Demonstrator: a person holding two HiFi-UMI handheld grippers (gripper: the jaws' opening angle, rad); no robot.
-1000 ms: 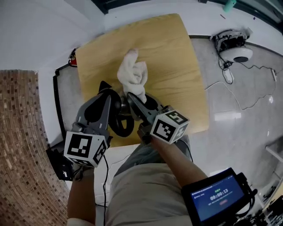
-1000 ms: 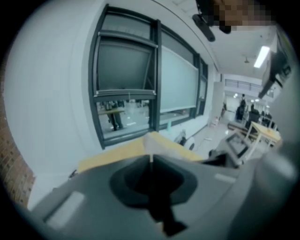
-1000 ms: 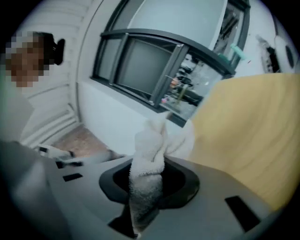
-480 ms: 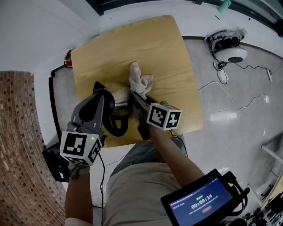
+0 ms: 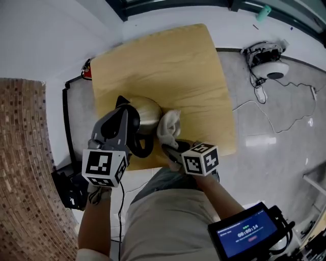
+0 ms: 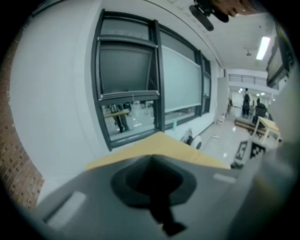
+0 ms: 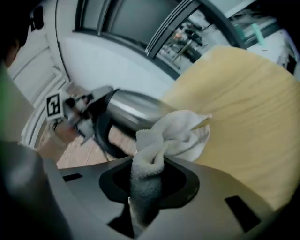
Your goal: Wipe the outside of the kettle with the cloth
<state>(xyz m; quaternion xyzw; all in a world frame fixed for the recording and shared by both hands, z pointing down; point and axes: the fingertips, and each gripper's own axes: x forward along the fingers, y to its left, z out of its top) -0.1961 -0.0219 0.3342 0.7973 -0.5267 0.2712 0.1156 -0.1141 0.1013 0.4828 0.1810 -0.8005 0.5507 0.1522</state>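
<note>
Cloth sits bunched in my right gripper's pinching fingers, against the steel kettle; my left gripper clamps the kettle's dark top on the table.

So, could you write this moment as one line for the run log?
left gripper: shut on handle of kettle | right gripper: shut on cloth | cloth: at kettle's side | kettle: on table

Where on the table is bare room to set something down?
Free: the far half of the table toward the wall, and the strip right of the cloth. Crowded: the near left edge, with kettle, cloth, left gripper and right gripper.
</note>
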